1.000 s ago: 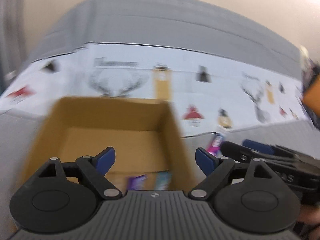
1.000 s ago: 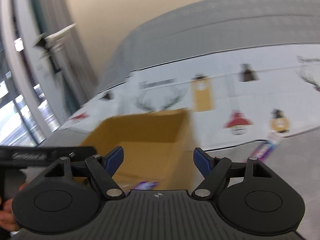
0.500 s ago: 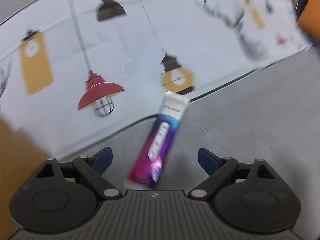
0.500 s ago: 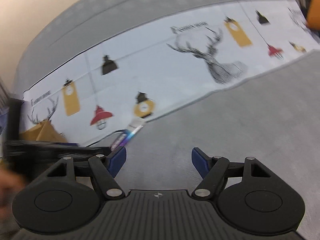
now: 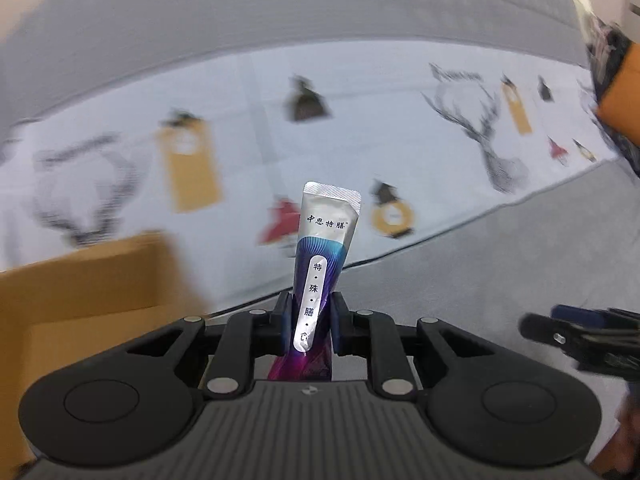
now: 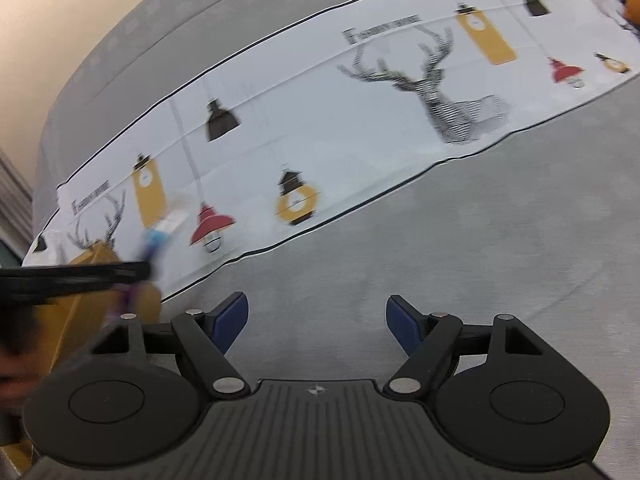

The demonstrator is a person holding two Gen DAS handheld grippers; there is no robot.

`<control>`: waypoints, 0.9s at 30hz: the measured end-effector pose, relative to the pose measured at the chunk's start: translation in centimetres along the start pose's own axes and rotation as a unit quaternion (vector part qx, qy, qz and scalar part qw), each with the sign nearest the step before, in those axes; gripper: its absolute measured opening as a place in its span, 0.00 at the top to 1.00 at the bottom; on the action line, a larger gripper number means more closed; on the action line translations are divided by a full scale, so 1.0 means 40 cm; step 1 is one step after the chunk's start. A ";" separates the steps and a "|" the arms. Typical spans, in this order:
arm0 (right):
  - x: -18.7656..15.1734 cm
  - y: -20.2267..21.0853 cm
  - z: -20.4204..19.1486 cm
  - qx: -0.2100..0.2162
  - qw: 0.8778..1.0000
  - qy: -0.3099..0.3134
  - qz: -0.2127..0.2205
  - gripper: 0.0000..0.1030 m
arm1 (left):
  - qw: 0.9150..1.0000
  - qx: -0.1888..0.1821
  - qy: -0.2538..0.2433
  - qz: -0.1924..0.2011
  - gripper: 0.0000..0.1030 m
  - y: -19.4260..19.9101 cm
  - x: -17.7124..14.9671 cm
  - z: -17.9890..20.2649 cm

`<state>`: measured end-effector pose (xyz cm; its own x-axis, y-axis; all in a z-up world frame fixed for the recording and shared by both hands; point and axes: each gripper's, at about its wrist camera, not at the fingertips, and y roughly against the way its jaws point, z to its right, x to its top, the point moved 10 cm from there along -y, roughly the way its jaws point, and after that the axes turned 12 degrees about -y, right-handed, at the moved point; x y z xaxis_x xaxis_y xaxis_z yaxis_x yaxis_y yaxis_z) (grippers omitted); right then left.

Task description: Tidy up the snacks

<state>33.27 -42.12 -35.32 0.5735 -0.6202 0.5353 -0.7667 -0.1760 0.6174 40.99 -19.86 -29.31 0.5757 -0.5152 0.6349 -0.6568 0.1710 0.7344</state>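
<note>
My left gripper (image 5: 310, 322) is shut on a purple and silver snack sachet (image 5: 322, 256), which stands up between the fingers, lifted off the grey surface. A brown cardboard box (image 5: 84, 280) lies to its left. In the right wrist view the left gripper (image 6: 142, 270) shows blurred at the left edge with the sachet (image 6: 160, 236) in it, above the box (image 6: 92, 260). My right gripper (image 6: 316, 324) is open and empty over the grey surface.
A white printed cloth with deer and lamp pictures (image 5: 400, 128) lies across the grey surface (image 6: 480, 240). An orange and dark object (image 5: 620, 92) sits at the far right edge. The right gripper shows at the right edge of the left wrist view (image 5: 580, 336).
My left gripper has closed on the sachet and lifted it toward the box. The right gripper has stayed open and swung right, away from the box.
</note>
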 end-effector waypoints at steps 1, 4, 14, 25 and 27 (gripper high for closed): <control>-0.006 -0.006 -0.021 0.005 1.000 0.007 0.000 0.24 | 1.000 0.016 0.006 -0.002 0.79 0.035 -0.014 -0.028; -0.019 -0.004 -0.111 0.037 0.999 0.025 0.024 0.24 | 0.998 0.062 0.027 0.004 0.79 0.150 -0.048 -0.125; -0.196 0.041 -0.365 0.065 0.994 0.093 0.006 0.15 | 0.976 0.122 0.115 -0.136 0.14 0.244 -0.336 -0.344; -0.328 0.435 -0.650 -0.007 0.985 0.171 0.003 0.01 | 0.984 0.105 0.145 0.001 0.00 0.780 -0.299 -0.242; -0.333 0.508 -0.698 -0.015 0.982 0.186 0.012 0.01 | 0.984 0.099 0.149 -0.010 0.00 0.840 -0.312 -0.218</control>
<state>18.13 -16.09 -13.80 0.6261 -0.3002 0.7196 -0.7751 -0.1392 0.6163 15.98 -0.34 -10.46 0.6872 -0.2430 0.6846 -0.7089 -0.0186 0.7050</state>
